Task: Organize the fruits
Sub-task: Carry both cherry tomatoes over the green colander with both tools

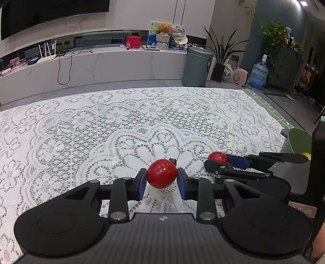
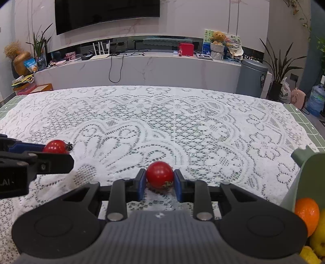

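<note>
Tomatoes are in hand at both stations: the left tongs (image 1: 161, 178) are closed on one tomato (image 1: 161, 173) just above the lace cloth (image 1: 101, 126), pads touching its flanks, and the right tongs (image 2: 159, 180) are closed on a second tomato (image 2: 159, 174), calyx turned down, low over the cloth and possibly resting on it. The two sets of tongs sit side by side at the near edge of the desk, each visible in the other's view. A green bin (image 2: 304, 176) stands at the near right and already contains an orange (image 2: 307, 213) and yellow fruit (image 2: 319, 241), so part of the sorting appears done. Judged remaining: carry both tomatoes to the bin or their due place; no other loose fruit shows on the cloth. A green grid mat (image 2: 304, 119) shows beneath the lace at the edges. Far side: a white ledge with a router (image 2: 100, 52), red box (image 2: 185, 49) and teddy bear (image 2: 218, 38), a wall television (image 2: 107, 14), a grey waste bin (image 2: 250, 79), potted plants and a water jug (image 2: 315, 101).
</note>
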`<state>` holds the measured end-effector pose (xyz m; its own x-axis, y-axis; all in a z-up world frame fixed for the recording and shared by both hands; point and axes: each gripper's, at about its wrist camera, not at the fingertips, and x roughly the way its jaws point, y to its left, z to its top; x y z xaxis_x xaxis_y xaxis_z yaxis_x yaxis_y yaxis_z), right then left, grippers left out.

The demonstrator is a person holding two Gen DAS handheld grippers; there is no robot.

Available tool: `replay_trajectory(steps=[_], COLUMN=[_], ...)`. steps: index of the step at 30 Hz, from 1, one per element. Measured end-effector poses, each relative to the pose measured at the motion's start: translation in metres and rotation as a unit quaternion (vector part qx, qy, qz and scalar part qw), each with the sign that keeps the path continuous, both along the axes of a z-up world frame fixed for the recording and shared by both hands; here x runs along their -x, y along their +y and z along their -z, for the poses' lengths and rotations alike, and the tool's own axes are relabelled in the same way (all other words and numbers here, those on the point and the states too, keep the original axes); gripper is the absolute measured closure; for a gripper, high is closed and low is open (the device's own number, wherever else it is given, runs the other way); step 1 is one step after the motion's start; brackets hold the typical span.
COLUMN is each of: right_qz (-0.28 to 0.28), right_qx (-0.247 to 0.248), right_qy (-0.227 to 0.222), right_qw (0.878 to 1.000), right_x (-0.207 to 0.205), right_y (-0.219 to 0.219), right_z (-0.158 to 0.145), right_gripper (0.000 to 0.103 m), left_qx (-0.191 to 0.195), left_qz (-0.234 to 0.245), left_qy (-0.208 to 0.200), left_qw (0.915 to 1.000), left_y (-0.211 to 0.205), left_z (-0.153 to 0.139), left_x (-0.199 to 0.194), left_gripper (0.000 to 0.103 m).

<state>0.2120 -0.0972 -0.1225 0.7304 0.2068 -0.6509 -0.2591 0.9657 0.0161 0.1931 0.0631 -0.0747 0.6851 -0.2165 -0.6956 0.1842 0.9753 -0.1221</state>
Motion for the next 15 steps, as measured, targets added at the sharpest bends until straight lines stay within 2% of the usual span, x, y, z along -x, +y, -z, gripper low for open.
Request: replay_trajectory(steps=[6,15], right_qz=[-0.011,-0.018], right_qx=[-0.005,-0.017], right_qy=[-0.013,-0.029], right_qw=[1.000,0.999], right_x=[0.023,0.079], right_y=[-0.004,-0.020], right_z=[-0.022,-0.055], right_gripper=[0.078,0.078], left_qx=[-0.003,0.001], left_qz=[-0.009,-0.019], left_qy=[0.005,0.001], left_qw=[0.9999,0.9998], left_y=[0.000,-0.004], left_z=[-0.009,-0.029], left_x=[0.013,0.046], left_gripper=[0.067,0.067])
